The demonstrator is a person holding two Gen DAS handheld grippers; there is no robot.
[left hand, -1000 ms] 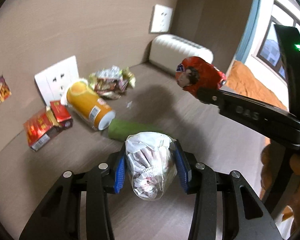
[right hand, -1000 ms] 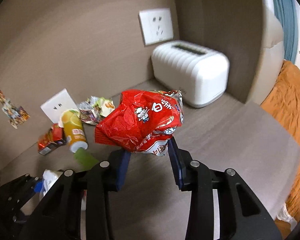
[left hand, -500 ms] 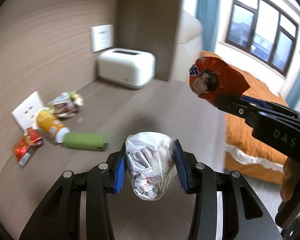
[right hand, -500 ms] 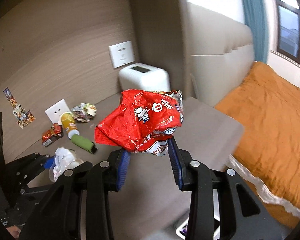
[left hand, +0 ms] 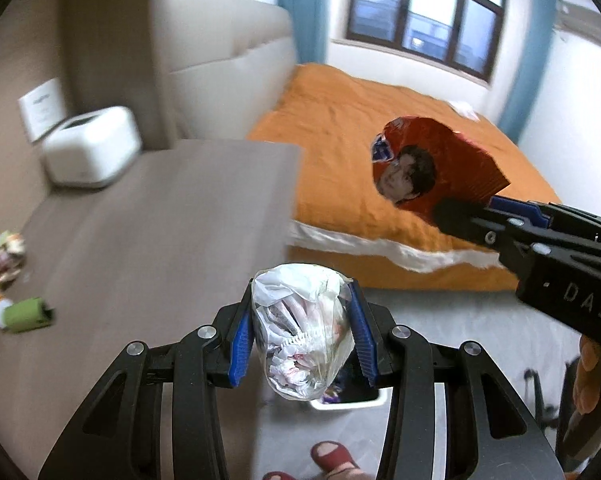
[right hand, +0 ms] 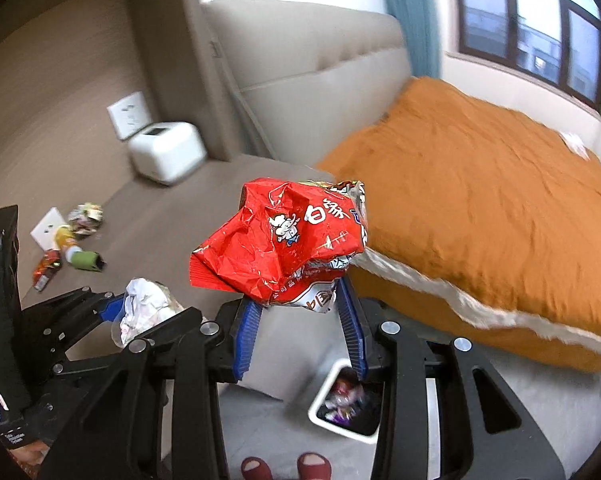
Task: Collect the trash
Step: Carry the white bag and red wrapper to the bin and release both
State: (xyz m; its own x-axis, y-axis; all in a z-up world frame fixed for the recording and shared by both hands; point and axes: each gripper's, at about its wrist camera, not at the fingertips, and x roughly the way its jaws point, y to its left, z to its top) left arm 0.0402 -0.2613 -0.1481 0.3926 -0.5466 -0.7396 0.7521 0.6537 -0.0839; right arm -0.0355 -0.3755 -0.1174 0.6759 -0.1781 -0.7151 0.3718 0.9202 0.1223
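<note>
While we carry both loads toward the white bin (right hand: 350, 408) on the floor, our left gripper (left hand: 300, 336) clamps a clear bag of tissues (left hand: 300, 332) and our right gripper (right hand: 298, 312) pinches a red wrapper (right hand: 280, 240); releasing off-centre could drop either beside the bin's rim.

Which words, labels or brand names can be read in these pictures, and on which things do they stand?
"DAS": on the body of the right gripper, seen from the left wrist view.
"白象": white characters on the red snack wrapper that the right gripper holds.
More print at the wrapper's lower edge: upside down, not readable.
Wrappers, orange bottle and red packet on the table: too small and blurred.
</note>
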